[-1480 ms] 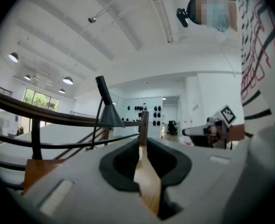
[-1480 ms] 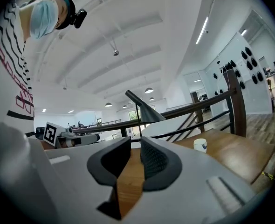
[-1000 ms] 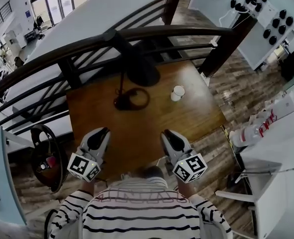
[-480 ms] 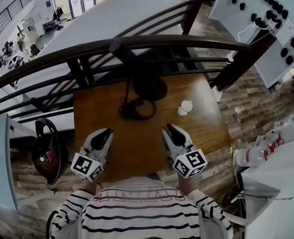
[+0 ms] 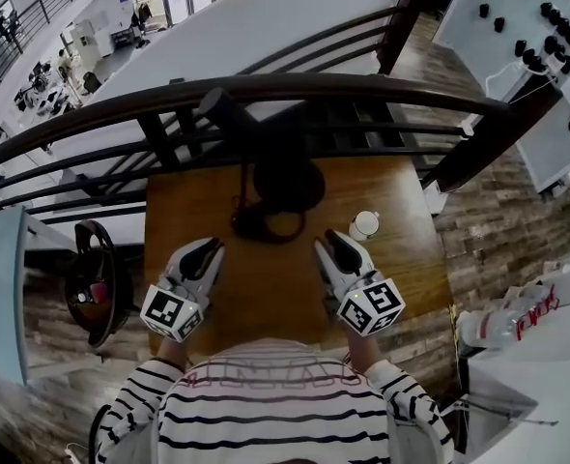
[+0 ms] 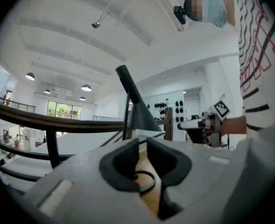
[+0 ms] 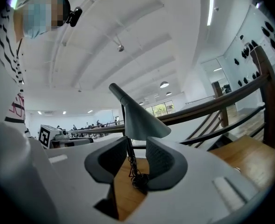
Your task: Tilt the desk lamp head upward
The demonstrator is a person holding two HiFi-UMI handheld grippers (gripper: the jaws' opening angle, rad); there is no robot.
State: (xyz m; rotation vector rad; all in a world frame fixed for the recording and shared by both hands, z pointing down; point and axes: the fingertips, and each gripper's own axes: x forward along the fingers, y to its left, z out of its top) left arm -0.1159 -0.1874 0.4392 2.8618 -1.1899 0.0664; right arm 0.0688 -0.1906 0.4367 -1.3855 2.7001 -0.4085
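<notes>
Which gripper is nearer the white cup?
The right gripper: the cup stands just past its tips, while the left gripper is on the other side of the lamp base. The right jaws have just been opening, with nothing held between them.

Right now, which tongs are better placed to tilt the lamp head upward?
Probably the right tongs: their empty jaws have just been opening, and the lamp head lies nearer to them in the head view. The left tongs are barely open.

The dark cone-shaped lamp head (image 5: 287,177) hides the far part of its black ring base (image 5: 242,225). The small white object (image 5: 363,225) far right on the brown wooden tabletop (image 5: 266,288) is too small to identify.
</notes>
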